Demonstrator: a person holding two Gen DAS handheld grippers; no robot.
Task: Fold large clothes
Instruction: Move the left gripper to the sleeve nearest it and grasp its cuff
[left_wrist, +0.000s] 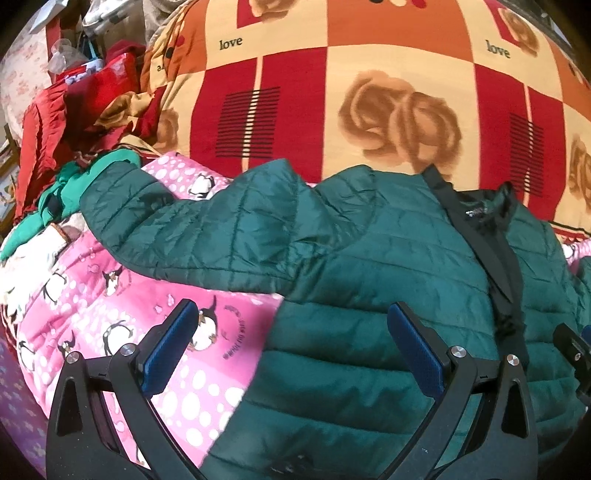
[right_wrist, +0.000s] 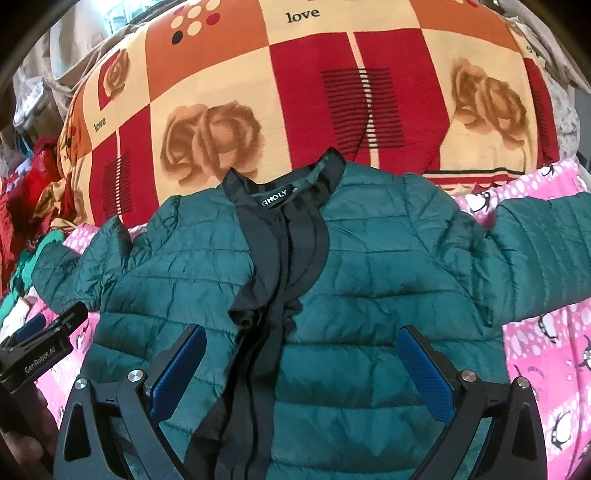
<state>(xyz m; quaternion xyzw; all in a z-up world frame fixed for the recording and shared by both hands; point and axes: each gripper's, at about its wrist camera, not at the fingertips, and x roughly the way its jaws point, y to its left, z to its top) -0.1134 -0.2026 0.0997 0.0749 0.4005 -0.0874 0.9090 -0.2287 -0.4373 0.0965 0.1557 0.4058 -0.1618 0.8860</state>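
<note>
Jacket (right_wrist: 369, 266): dark teal-green, quilted in horizontal bands, with black trim along the collar and front placket (right_wrist: 280, 266) (a black neck label carries white lettering). Blanket (left_wrist: 110, 332) beneath it: pink with white dots and black-and-white penguins; bedspread (right_wrist: 303, 96) behind: red, orange and cream squares with tan roses, black stripe blocks and the word "love". Both gripper pads (left_wrist: 166, 350) are blue on black frames.
</note>
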